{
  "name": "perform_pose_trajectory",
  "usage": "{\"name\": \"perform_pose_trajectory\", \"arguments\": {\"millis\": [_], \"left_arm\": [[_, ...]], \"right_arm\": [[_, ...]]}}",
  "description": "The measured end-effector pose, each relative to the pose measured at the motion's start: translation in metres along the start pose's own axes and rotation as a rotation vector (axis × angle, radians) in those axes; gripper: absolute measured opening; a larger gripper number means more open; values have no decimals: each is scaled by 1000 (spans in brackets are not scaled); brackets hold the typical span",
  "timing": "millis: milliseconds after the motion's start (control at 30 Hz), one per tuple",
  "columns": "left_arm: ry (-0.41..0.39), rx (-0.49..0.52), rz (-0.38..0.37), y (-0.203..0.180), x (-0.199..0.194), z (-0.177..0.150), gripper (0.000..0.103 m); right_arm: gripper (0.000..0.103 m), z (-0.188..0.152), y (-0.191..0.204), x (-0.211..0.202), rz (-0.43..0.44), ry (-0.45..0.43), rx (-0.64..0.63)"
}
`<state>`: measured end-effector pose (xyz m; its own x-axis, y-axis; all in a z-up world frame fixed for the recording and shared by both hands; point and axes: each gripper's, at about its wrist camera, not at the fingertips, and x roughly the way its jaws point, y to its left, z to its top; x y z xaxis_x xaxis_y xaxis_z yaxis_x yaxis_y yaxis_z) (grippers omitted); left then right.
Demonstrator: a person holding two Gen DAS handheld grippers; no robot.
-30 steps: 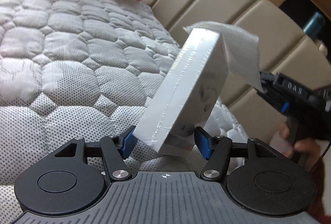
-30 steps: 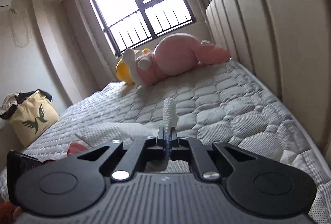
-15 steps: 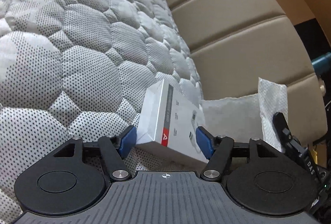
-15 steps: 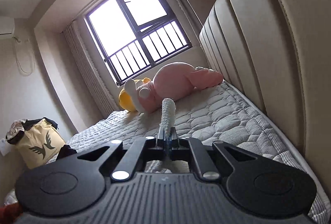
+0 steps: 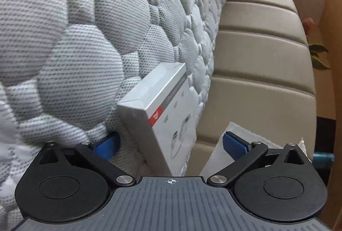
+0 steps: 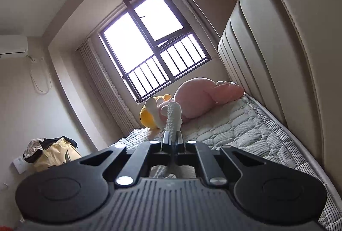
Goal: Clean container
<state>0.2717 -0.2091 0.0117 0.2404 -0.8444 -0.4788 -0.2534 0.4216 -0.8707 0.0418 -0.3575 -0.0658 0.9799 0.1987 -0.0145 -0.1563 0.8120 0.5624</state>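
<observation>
The container here is a flat grey-white box (image 5: 162, 111) with a red corner mark and faint printed pictures on its face. It lies on the quilted mattress (image 5: 89, 43), close to the mattress edge that meets the padded beige headboard (image 5: 256, 56), with one long side tilted up toward the camera.

The left gripper (image 5: 171, 144) has its blue-padded fingers (image 5: 106, 145) spread wide on either side of the box, neither pad touching it, so nothing is held. The right gripper (image 6: 172, 139) has its fingers pressed together on a strip of white textured tissue (image 6: 173, 117), which stands up from the tips.

The box looks like thin card: light, fairly stiff across its faces, but likely to dent at the corners if squeezed hard. Its glossy finish may be a little slippery (a plastic wrap seems possible, though I cannot be sure). The safest hold is probably across the two broad faces near the end closest to the left gripper, where the pads get flat contact. The soft mattress will give under any downward push, so wiping against it would be unsteady.

The box's near end is cut off behind the left gripper's body. A pale sheet (image 5: 215, 158) beside the headboard is only partly seen. The right view does not show the box at all.
</observation>
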Motion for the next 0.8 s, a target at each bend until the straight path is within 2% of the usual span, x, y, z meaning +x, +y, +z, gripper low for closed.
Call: {"name": "perform_pose_trajectory", "arguments": {"millis": [100, 167, 200, 233, 267, 367, 567, 700, 800], "left_arm": [[-38, 37, 19, -16, 14, 0, 103], [-51, 108, -9, -23, 22, -1, 98], [-51, 139, -3, -24, 24, -1, 67], [-20, 147, -8, -19, 31, 2, 45], [13, 153, -14, -14, 39, 5, 42], [17, 168, -57, -8, 43, 12, 42], [-40, 377, -73, -27, 23, 10, 40], [-83, 586, -72, -33, -14, -3, 40], [-119, 808, -23, -44, -36, -23, 40]], "right_arm": [[4, -8, -8, -4, -6, 1, 22], [4, -13, -13, -6, -17, 2, 30], [4, -15, -17, -7, -21, 5, 37], [4, -17, -20, -9, -27, 5, 42], [4, -18, -23, -11, -38, 3, 44], [4, -16, -31, -21, -65, -27, 54], [4, -2, -30, -39, -103, -74, 26], [4, 1, -23, -38, -97, -64, 1], [5, -1, -15, -28, -71, -47, -9]]}}
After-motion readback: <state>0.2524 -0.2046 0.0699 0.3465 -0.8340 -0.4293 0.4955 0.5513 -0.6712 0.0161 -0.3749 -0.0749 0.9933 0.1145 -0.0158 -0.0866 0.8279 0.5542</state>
